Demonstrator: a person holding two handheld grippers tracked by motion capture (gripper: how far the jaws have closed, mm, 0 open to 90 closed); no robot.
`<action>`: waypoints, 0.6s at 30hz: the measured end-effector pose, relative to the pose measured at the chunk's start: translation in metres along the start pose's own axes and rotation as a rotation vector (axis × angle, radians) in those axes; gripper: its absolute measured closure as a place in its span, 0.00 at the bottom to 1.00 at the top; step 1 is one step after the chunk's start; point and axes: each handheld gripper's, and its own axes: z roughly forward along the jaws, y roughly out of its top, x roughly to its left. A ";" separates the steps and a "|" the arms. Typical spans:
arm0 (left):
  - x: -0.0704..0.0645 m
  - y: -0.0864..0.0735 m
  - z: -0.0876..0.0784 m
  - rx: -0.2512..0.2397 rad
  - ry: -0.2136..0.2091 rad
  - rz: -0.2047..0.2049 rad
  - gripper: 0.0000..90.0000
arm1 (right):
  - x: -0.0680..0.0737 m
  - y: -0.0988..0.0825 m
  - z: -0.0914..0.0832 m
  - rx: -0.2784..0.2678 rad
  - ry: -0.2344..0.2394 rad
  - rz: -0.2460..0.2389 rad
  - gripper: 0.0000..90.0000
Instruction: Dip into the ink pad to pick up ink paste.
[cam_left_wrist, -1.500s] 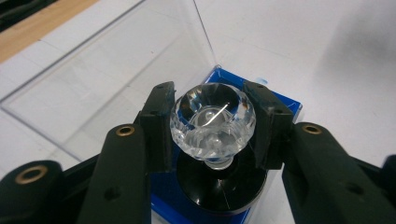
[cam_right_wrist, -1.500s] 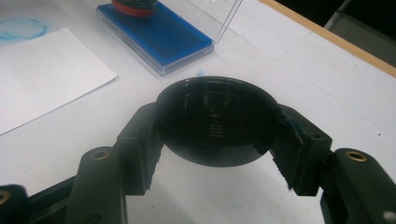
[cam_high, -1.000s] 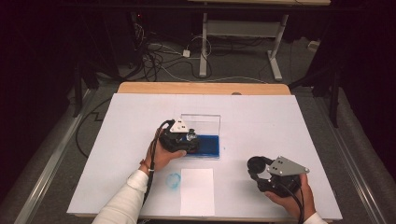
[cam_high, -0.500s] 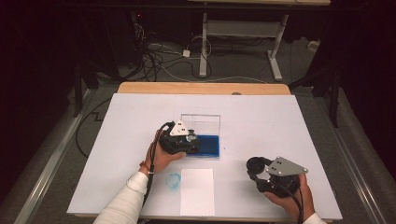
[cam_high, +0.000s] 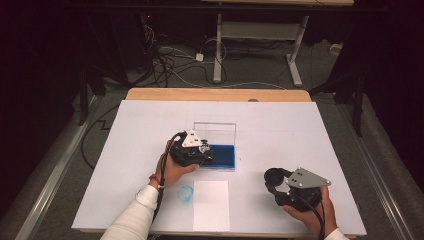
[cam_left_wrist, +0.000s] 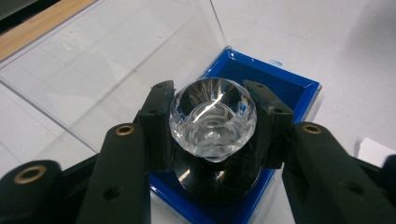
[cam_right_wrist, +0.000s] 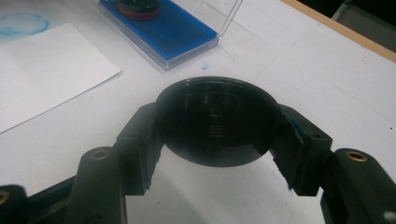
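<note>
My left gripper (cam_left_wrist: 212, 123) is shut on the clear faceted knob (cam_left_wrist: 212, 114) of a stamp, whose black base (cam_left_wrist: 219, 179) stands on the blue ink pad (cam_left_wrist: 285, 86). In the high view the left gripper (cam_high: 199, 151) sits over the left end of the ink pad (cam_high: 224, 156), and the case's clear lid (cam_high: 215, 132) stands upright behind it. My right gripper (cam_right_wrist: 217, 126) is shut on a round black cap (cam_right_wrist: 217, 119), just above the white table. In the high view the right gripper (cam_high: 275, 182) is at the front right, apart from the pad.
A white sheet of paper (cam_high: 211, 205) lies near the front edge, with a blue ring-shaped stamp mark (cam_high: 185, 193) on the table to its left. A small blue spot (cam_right_wrist: 204, 66) marks the table beside the ink pad case (cam_right_wrist: 173, 30). The table's wooden edge (cam_high: 215, 94) runs along the far side.
</note>
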 end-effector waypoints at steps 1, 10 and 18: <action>0.000 0.000 0.000 -0.001 -0.001 -0.003 0.61 | 0.000 0.000 0.000 0.001 0.000 0.005 0.43; 0.000 -0.001 0.000 -0.004 -0.005 -0.014 0.61 | -0.002 -0.002 0.000 -0.013 -0.003 0.018 0.43; 0.001 -0.002 0.000 -0.010 -0.014 -0.025 0.61 | -0.002 -0.002 -0.001 -0.021 -0.005 0.019 0.43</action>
